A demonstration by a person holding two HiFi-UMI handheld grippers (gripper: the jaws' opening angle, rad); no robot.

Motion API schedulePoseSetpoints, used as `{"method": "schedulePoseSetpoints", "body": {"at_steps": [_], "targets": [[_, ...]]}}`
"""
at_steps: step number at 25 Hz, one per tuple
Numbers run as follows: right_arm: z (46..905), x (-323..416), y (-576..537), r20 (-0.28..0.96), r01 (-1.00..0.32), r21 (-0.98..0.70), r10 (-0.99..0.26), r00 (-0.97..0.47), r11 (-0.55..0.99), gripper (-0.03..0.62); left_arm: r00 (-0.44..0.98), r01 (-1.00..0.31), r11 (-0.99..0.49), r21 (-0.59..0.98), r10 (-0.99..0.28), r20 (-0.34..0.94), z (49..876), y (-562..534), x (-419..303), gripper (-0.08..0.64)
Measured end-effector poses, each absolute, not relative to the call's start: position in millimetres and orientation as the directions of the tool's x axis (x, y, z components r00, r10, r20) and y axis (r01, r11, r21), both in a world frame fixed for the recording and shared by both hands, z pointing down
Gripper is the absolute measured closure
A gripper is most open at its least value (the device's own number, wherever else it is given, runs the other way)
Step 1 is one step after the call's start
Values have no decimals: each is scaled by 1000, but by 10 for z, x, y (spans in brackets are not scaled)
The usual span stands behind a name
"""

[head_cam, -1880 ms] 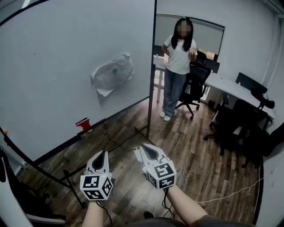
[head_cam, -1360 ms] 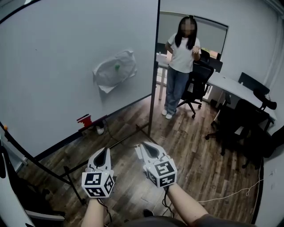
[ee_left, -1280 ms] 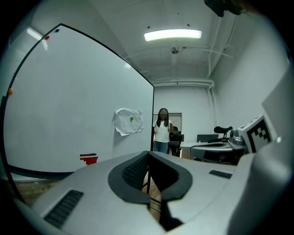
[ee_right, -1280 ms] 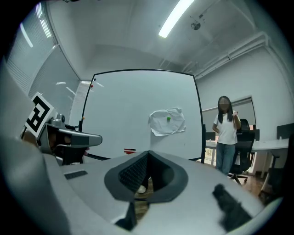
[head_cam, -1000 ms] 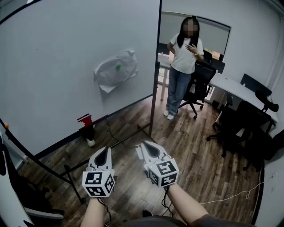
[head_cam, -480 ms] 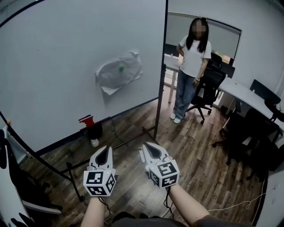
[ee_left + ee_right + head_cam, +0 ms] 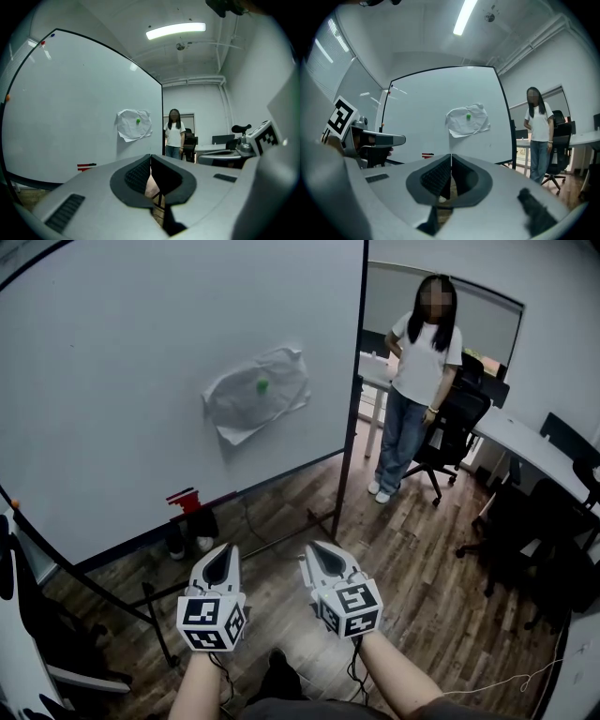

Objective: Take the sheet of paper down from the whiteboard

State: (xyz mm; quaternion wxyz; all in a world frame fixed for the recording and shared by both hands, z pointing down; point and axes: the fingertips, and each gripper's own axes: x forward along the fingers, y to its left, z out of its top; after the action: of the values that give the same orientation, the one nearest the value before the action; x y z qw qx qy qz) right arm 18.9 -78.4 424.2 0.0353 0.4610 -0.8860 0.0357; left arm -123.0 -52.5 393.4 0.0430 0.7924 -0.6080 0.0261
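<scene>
**A:** Which step of the job was this?

**B:** Just the approach, I'd say. The whiteboard (image 7: 112, 381) filled the left of the head view. A person (image 7: 422, 371) stood off to its right, clear of it. The sheet of paper (image 7: 255, 401) was up on the board, crumpled, near the right edge. Nothing was touching it.

**A:** And the tools?

**B:** The left hand-held gripper (image 7: 223, 551) and right hand-held gripper (image 7: 315, 548) sat side by side, low over the wood floor (image 7: 403, 559). Both pointed level at the board and were well apart from the sheet. Each had its jaws pressed together with nothing between them.

**A:** Next move?

**B:** My guess is close the gap, spread one pair of jaws and pinch the loose bottom corner. After that, either slide the sheet out or lift the pin off with the other tool. Crumpled paper might tear if yanked.

**A:** Any containers?

**B:** None I could spot. The small stuff was a red thing (image 7: 181, 500) on the board's ledge and a green magnet (image 7: 262, 385), or so it looked, holding the sheet.
</scene>
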Motion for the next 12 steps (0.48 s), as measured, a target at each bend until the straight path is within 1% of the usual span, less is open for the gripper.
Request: {"method": "schedulePoseSetpoints", "body": {"at_steps": [12], "targets": [[4216, 33, -1700, 102, -841, -23, -836, -539, 540, 571, 282, -959, -279, 43, -956, 83, 3842, -1556, -1439, 546]]}}
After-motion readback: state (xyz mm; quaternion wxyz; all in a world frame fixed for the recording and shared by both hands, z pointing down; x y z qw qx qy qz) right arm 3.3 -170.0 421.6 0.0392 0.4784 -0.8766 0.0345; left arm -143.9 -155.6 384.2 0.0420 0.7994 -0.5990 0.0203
